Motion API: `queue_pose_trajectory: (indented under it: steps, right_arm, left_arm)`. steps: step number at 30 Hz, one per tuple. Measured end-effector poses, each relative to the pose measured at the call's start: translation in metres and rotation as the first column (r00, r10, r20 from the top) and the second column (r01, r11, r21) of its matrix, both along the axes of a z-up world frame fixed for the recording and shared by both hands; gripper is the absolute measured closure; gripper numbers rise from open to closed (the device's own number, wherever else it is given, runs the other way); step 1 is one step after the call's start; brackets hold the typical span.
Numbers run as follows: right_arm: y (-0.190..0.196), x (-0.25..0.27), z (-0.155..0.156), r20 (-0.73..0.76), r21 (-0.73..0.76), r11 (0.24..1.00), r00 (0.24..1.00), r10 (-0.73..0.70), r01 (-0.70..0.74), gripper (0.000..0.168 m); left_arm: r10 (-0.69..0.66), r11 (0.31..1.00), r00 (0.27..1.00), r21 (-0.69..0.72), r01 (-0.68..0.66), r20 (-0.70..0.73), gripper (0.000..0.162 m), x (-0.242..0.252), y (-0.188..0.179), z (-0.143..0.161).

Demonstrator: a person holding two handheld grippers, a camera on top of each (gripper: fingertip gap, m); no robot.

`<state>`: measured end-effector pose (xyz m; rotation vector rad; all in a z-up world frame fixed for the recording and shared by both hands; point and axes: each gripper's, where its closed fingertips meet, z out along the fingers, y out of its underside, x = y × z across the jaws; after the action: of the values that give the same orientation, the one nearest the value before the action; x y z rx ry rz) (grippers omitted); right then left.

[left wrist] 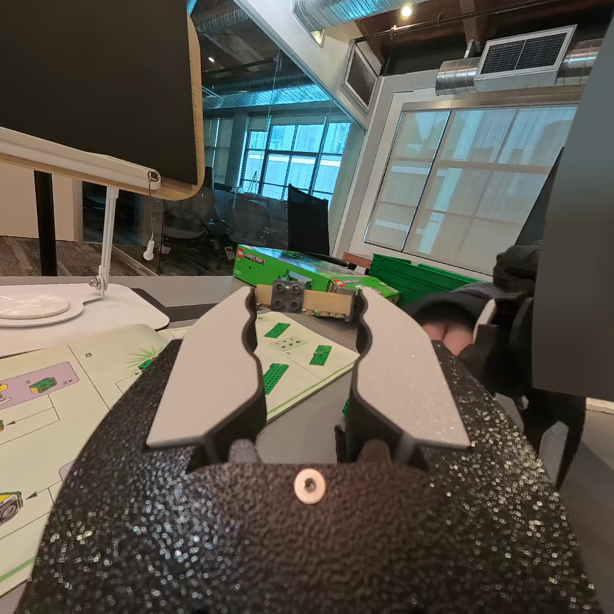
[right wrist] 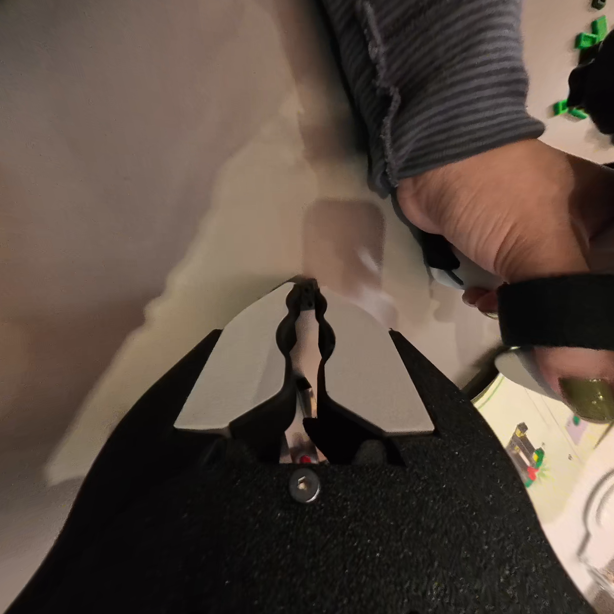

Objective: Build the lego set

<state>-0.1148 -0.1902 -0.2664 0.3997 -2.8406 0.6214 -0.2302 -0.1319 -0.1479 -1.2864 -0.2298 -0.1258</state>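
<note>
1. Worktop (left wrist: pixel 206 282): instruction booklet (left wrist: pixel 83 372) lies open near-left, green set box (left wrist: pixel 282 265) at the far side, green bin (left wrist: pixel 415 275) to its right. Loose green bricks (right wrist: pixel 591 36) show at the far right in the right wrist view.
2. Your left tongs (left wrist: pixel 304 299) are spread wide and clamp a tan plate assembly (left wrist: pixel 329 300) end to end, lifted clear of the worktop. A dark grey stud plate (left wrist: pixel 287 295) sits on its left part.
3. Handling, my read: light, rigid plastic, smooth sides, so it can pivot or pop out of an end-to-end grip. Hold the long edges and press studs straight down, or the joints may split.
4. Your right tongs (right wrist: pixel 307 294) are nearly closed, pinching a tiny dark piece (right wrist: pixel 309 292) at the tips. Heavy blur, so type unclear. Small and slippery; keep the squeeze steady.
</note>
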Motion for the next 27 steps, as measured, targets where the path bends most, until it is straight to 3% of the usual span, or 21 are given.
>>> queue_pose_trajectory:
  steps: [27]
  right_arm:
    - [0.005, 0.0, -0.006, 0.007, 0.1, 0.992, 0.997, 0.076, -0.077, 0.155]
  left_arm:
    - [-0.002, 1.0, 1.0, 0.003, 0.002, 0.007, 0.105, -0.001, 0.0, 0.0]
